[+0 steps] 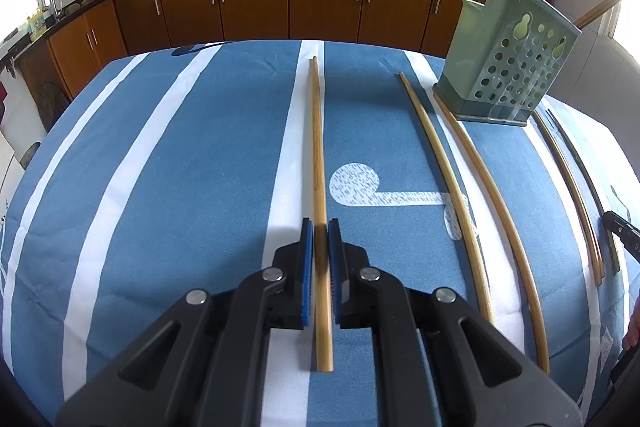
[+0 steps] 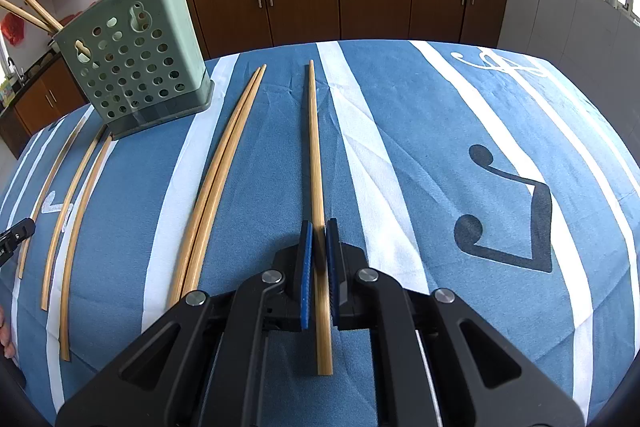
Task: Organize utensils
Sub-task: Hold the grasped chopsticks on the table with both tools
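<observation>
The left gripper (image 1: pixel 320 227) is clamping a bamboo chopstick (image 1: pixel 318 155) between its blue pads, jaws nearly closed on the shaft; the stick is running out toward twelve o'clock over the blue striped tablecloth (image 1: pixel 180 167). The right gripper (image 2: pixel 319 227) is doing likewise, jaws almost shut on its own chopstick (image 2: pixel 314 147), also pointing to twelve o'clock.

The green perforated holder (image 1: pixel 508 67) is standing at about two o'clock in the left view and at about ten o'clock in the right view (image 2: pixel 132 67), with several chopsticks already standing in it. Loose chopsticks (image 1: pixel 444 167) are lying between the left gripper and the holder; a touching pair (image 2: pixel 218 179) is lying just left of the right gripper.

Risks, as judged: each grip is sitting near the thick end, so the long free length is likely levering in the pads and swinging or slipping on lifting; both hands are converging on one holder and may be clashing; a tip striking the rim could be tipping the light holder; a low pass could be scattering the loose sticks.
</observation>
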